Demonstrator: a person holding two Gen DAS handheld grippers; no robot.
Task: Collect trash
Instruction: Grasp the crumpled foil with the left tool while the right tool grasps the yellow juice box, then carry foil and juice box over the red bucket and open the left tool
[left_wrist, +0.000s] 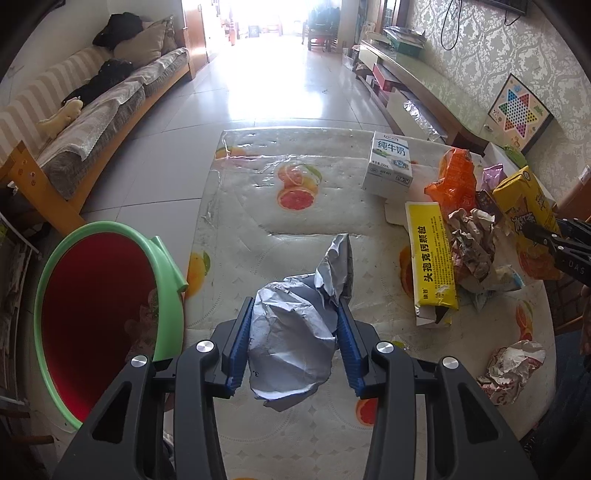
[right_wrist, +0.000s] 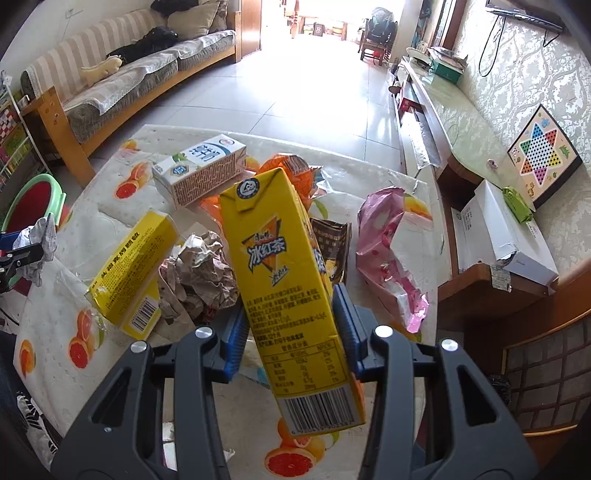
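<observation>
Left wrist: left gripper (left_wrist: 293, 328) clamps crumpled grey paper wad (left_wrist: 295, 332) | right gripper (right_wrist: 291, 328) pinches tall yellow tea carton (right_wrist: 284, 291) | risk: tilted carton slips; wad misses green-rimmed red basin (left_wrist: 99, 310).

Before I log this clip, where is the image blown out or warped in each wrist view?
Left wrist: far hallway blown out to white, glare streaking the floor; sofa bowed by fisheye. Right wrist: same overexposed hallway; yellow tea carton sharp, text readable.

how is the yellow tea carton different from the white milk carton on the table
The yellow tea carton is held up off the table, clamped in the right gripper; the white milk carton lies free on the table. The tea carton is bright yellow, the milk carton white with blue print. Both are box-shaped drink cartons.
</observation>
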